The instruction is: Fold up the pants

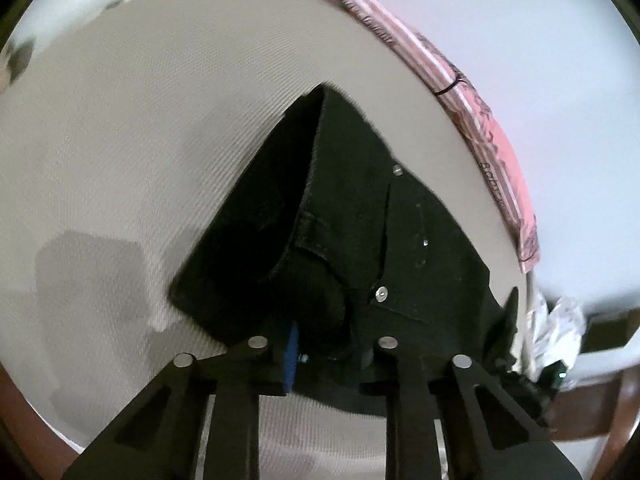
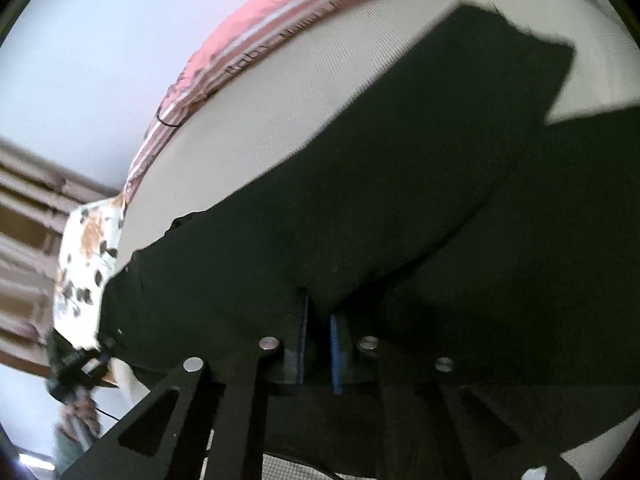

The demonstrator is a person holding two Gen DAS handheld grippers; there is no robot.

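Black pants [image 1: 360, 216] lie on a light grey bed sheet [image 1: 140, 140]. In the left wrist view the waist end with metal rivets and a pocket points away from me. My left gripper [image 1: 324, 352] is shut on the pants' waist fabric, which bunches between its blue-padded fingers [image 1: 292, 356]. In the right wrist view the pants [image 2: 400, 184] stretch across the sheet [image 2: 280, 100], a leg reaching to the upper right. My right gripper [image 2: 318, 340] is shut on a fold of the black fabric, blue pads [image 2: 336, 352] close together.
A pink patterned blanket [image 1: 472, 112] runs along the far edge of the bed, also in the right wrist view [image 2: 248, 44]. A white floral cloth [image 2: 88, 264] lies at the left. Crumpled white material [image 1: 556, 332] sits by a wooden frame at the right.
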